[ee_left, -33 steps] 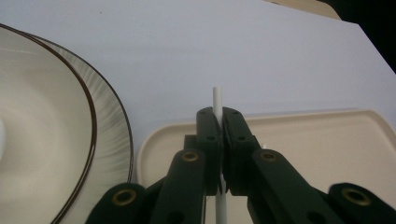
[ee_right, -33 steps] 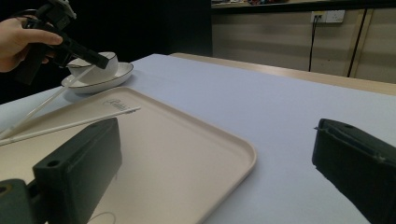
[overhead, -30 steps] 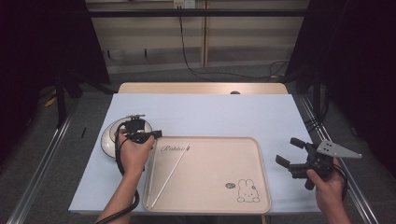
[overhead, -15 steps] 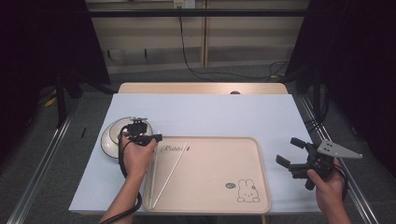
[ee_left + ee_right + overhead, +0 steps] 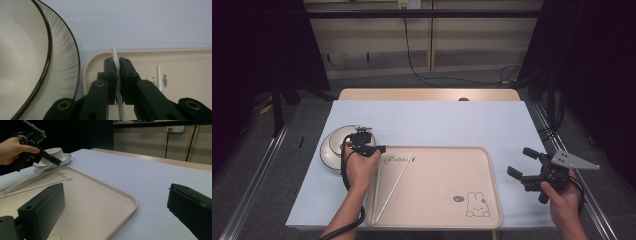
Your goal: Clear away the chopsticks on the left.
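My left gripper is clamped on a thin white chopstick, which runs straight up between the two black jaws at the centre of the left gripper view, its rounded tip poking out just past them over the rounded corner of the beige tray. A second white chopstick lies flat on the tray to the right, beside some small printed marks. At the left of that frame sits a cream bowl with a dark rim, standing on a plate with fine radial streaks and the same dark edge. In the high view my left gripper sits left of centre, at the tray's upper-left corner, touching nothing but the stick. My right gripper hangs at the lower right, jaws spread wide and empty above the pale blue tablecloth, just off the tray's smooth, glossy right edge.
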